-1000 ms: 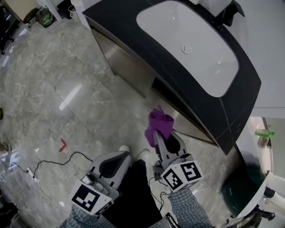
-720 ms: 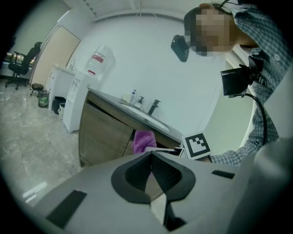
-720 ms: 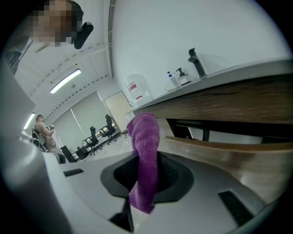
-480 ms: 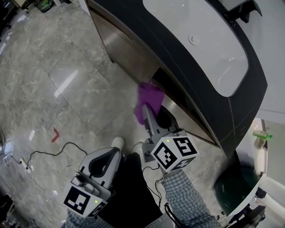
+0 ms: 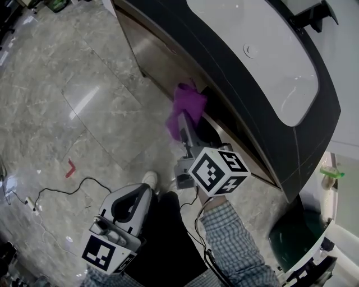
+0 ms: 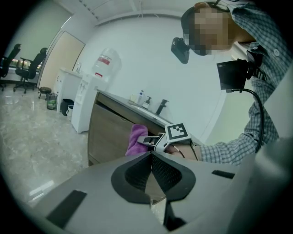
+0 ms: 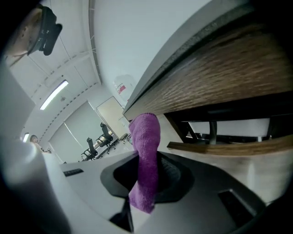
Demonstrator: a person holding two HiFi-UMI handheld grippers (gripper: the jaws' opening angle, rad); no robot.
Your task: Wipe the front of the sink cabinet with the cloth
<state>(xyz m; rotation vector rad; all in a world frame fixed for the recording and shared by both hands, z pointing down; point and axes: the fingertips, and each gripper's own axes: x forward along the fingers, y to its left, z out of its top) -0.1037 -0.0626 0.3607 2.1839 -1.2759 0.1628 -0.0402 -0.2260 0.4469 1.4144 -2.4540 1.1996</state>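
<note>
The purple cloth (image 5: 186, 107) is bunched against the brown front of the sink cabinet (image 5: 159, 55), just under the dark countertop (image 5: 224, 78). My right gripper (image 5: 183, 122) is shut on the cloth and reaches forward to the cabinet. In the right gripper view the cloth (image 7: 145, 155) stands up between the jaws, close below the wood front (image 7: 229, 77). My left gripper (image 5: 141, 195) hangs low beside my leg, away from the cabinet. Its jaws (image 6: 151, 161) are shut with nothing in them. The left gripper view shows the cloth (image 6: 136, 139) against the cabinet (image 6: 107, 132).
A white basin (image 5: 269, 56) and a black faucet (image 5: 314, 14) sit in the countertop. An open recess with a wooden shelf (image 7: 229, 146) lies below the front panel. On the marble floor are a black cable (image 5: 56, 193) and a red mark (image 5: 70, 167). A dark green bin (image 5: 291, 235) stands lower right.
My right gripper has carried the cloth forward from above the floor up to the cabinet front. The left gripper has stayed low by my leg.
</note>
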